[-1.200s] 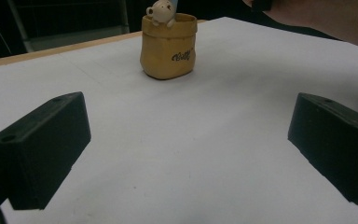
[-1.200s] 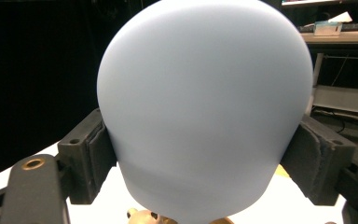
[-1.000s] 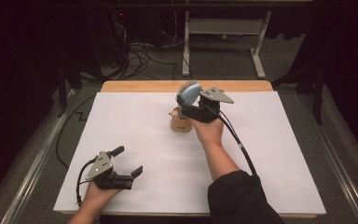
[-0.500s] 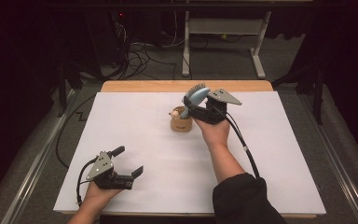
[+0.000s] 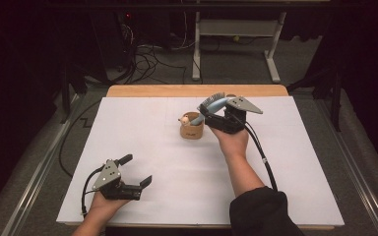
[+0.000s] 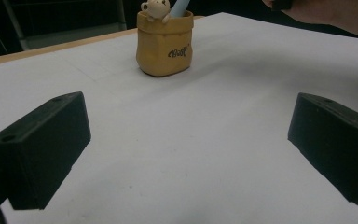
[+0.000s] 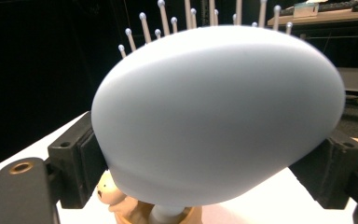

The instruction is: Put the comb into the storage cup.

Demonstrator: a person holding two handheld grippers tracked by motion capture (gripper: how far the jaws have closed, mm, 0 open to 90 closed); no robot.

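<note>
The hairbrush (image 5: 215, 104) stands with its handle down in a small brown cup (image 5: 192, 129) with a little bear figure on the rim, in the far middle of the white table (image 5: 142, 147). Its pale blue oval head (image 7: 219, 116) leans to the right, above the cup, with the ball-tipped pins turned to the far side.

The right gripper (image 5: 210, 114) has its two jaws on both sides of this head. In the right gripper view the pads sit at the edges of the head, and I cannot tell if they press on it or have just let it go; the jaws have been opening a little, with the head between them. The left gripper (image 5: 137, 171) rests released near the left front edge of the table, with nothing between its jaws.

I judge the brush to be light and stiff, of hard plastic. The back of the head is smooth and rounded, so it can slip out of flat pads. The better place to hold is across the widest part of the head, or on the neck just above the cup. The cup looks light too and may tip if the brush is pushed sideways.
</note>
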